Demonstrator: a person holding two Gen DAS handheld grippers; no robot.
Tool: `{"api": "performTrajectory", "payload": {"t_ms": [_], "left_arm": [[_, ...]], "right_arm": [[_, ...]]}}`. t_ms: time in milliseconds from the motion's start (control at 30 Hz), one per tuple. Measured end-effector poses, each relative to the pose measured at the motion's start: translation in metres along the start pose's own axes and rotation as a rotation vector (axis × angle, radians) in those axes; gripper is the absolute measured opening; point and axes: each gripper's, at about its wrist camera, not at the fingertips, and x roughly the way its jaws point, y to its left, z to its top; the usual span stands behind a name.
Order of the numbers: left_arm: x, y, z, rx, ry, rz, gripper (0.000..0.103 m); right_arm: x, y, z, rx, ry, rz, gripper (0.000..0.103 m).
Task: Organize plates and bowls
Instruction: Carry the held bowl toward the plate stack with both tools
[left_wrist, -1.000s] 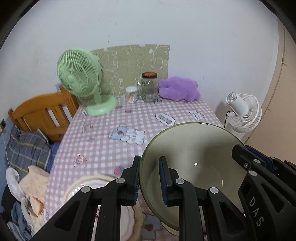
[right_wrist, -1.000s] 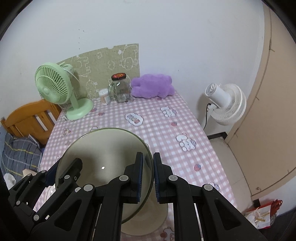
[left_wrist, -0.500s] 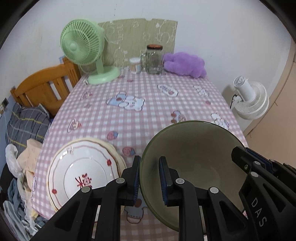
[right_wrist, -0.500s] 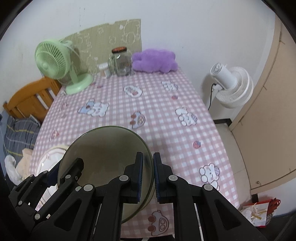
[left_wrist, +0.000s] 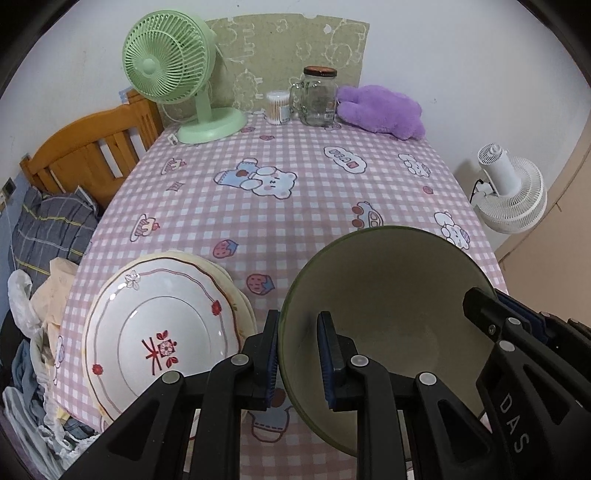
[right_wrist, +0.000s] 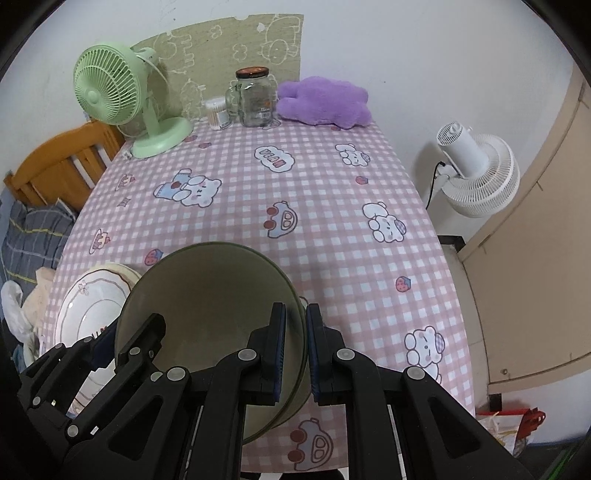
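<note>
The view has tipped down toward the counter (left_wrist: 295, 206), baring one plate stack (left_wrist: 162, 328) at 8 o'clock. One green bowl (left_wrist: 388, 295), mouth tilted toward the cameras, is clamped at opposite rims by the left gripper (left_wrist: 298, 354) and right gripper (right_wrist: 295, 347).

The green bowl (left_wrist: 388, 295) blocks the bench (left_wrist: 280, 221) beneath it, and its near rim vanishes behind the left hand-held gripper (left_wrist: 298, 354). In the right wrist view the bowl covers the right side of the white plate (right_wrist: 88, 310). The stack under that plate shows only as edges. The jar (left_wrist: 318, 96) label is too small to read.
</note>
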Motion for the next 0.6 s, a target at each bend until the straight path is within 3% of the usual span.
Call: {"api": "performTrajectory", "payload": {"t_ms": [600], "left_arm": [[0.032, -0.004, -0.006, 0.052, 0.082, -0.043, 0.017]], "right_arm": [[0.028, -0.005, -0.011, 0.057, 0.085, -0.051, 0.014]]}}
